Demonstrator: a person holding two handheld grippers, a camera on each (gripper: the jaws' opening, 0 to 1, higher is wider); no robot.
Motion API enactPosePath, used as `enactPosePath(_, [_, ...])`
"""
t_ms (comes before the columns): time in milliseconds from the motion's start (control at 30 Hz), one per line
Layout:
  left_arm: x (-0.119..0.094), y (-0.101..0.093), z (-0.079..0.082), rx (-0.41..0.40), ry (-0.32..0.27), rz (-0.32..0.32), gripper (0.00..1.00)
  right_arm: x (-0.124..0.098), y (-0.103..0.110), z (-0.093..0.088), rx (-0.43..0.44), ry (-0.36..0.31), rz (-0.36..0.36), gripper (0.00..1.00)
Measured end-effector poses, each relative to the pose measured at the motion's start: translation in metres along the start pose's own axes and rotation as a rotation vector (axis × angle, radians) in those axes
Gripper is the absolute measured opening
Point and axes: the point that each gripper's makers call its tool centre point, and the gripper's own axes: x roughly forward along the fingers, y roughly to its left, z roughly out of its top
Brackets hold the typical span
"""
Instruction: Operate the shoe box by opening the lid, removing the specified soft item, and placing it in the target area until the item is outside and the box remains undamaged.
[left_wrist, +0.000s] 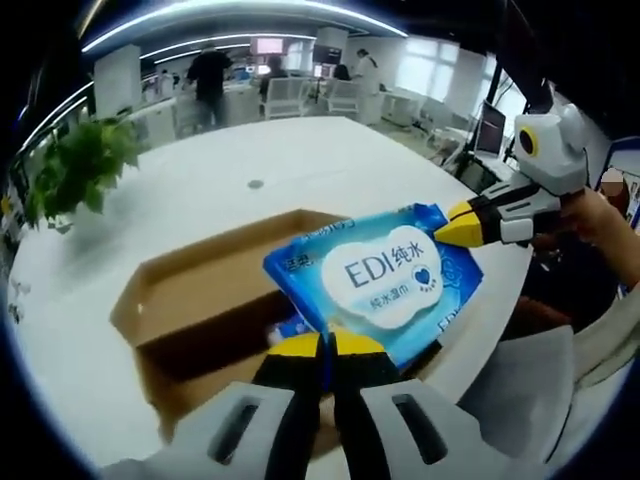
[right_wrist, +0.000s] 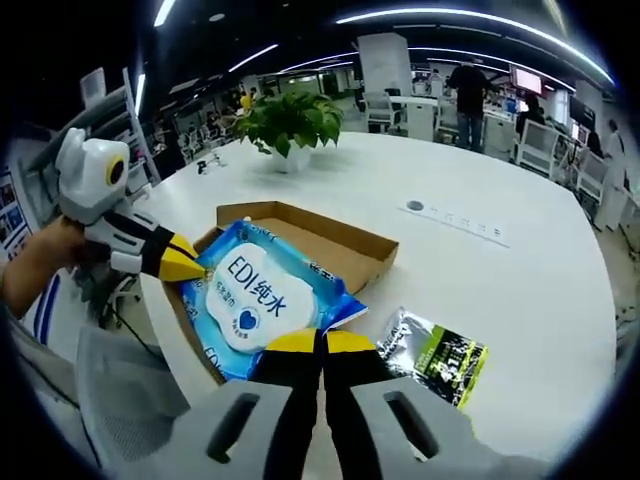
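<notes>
Blue, soft and crinkly, the light wipes pack (left_wrist: 385, 285) sagged above the cardboard box (left_wrist: 200, 300), each hand-held gripper, left (left_wrist: 325, 350) and right (right_wrist: 320, 345), clamped on opposite edges.

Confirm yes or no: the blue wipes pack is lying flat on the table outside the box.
No: the blue wipes pack is held up over the open box, pinched between the left tool and the right tool.

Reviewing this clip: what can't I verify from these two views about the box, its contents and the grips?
- Interior of the open brown cardboard box: in both views the blue EDI wet-wipes pack covers much of it.
- Small blue-and-white item under the pack, left gripper view: mostly covered, unidentifiable.
- Box lid: which part it is cannot be told.
- Black-and-green foil packet, right gripper view: print too small.
</notes>
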Motion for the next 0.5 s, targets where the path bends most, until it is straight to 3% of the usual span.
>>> enactPosePath(500, [0.016,-0.032,0.020,0.013,-0.019,-0.032,0.00,-0.024,-0.033,-0.004,0.032,-0.014,-0.032,0.00])
